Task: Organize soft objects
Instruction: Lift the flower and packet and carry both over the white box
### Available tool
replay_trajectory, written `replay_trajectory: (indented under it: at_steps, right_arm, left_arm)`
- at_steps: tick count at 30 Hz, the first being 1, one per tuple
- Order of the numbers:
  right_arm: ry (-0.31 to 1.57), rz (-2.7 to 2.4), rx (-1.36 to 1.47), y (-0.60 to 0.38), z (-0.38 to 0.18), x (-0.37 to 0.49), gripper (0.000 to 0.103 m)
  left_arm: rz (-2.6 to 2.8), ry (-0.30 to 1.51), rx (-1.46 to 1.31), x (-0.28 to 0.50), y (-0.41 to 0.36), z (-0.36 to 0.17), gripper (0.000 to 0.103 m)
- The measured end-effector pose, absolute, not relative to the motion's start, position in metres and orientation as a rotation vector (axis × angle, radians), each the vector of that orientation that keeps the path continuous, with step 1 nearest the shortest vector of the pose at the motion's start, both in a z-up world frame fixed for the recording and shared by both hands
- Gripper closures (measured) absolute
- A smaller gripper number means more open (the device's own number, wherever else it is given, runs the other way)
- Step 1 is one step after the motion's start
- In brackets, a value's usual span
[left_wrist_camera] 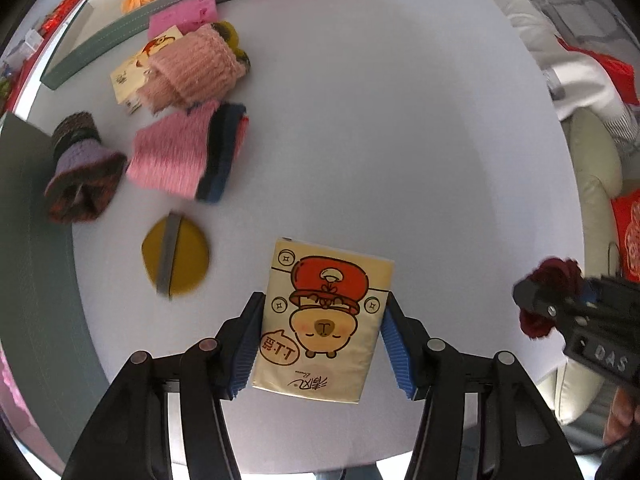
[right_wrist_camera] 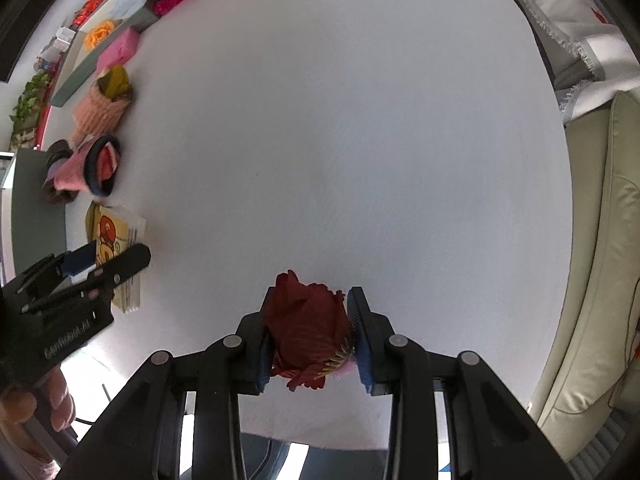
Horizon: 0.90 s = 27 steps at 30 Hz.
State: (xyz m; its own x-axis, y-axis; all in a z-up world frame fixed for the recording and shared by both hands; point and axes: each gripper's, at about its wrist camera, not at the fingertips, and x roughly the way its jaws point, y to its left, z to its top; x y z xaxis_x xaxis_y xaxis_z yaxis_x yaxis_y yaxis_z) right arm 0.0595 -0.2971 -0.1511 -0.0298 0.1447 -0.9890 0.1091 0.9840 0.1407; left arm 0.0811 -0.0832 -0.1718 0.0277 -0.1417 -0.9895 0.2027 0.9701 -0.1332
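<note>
**Two soft items gripped over a wide, bare table**

While both tongs point down at the white table [left_wrist_camera: 400, 120], each is seen with a load. The left gripper [left_wrist_camera: 320, 336] is clenched on a tissue pack [left_wrist_camera: 324, 316], its blue pads [left_wrist_camera: 244, 348] pressed against the pack's long sides. The right gripper [right_wrist_camera: 310, 336] is clamped on a dark red cloth flower [right_wrist_camera: 308, 332], which is squeezed between the pads.

Both items are judged light and yielding. The pack's film looks slick, so a hold across the middle of its long sides is favoured. The flower's petals crush easily; its base is the safer spot.

Most of the tabletop is bare. Knitted pieces [left_wrist_camera: 188, 72] and a yellow disc [left_wrist_camera: 176, 256] are crowded at the left, beside the grey boxes [left_wrist_camera: 120, 28]. The table edge lies close below both grippers, and a sofa [right_wrist_camera: 592, 240] stands beyond the right edge.
</note>
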Motion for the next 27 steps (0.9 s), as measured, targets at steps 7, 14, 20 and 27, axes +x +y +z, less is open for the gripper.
replay_trajectory:
  at_steps: [7,14,20,27]
  right_arm:
    - [1.628,0.034,0.193,-0.267,-0.146,0.013,0.067]
    - [1.647,0.042,0.163,-0.243,-0.142,-0.006,0.067]
    - [1.657,0.053,0.126,-0.22,-0.137,-0.01,0.066]
    - [1.638,0.065,0.071,-0.194,-0.123,-0.009,0.066]
  left_arm:
    - [-0.282,1.527,0.041,0.053,-0.066,-0.163,0.046]
    - [-0.266,1.514,0.067,0.036,-0.051,-0.148,0.046]
    - [-0.25,1.485,0.048,0.017,-0.044,-0.126,0.046]
    - [-0.235,1.427,0.019,0.004,-0.038,-0.106,0.045]
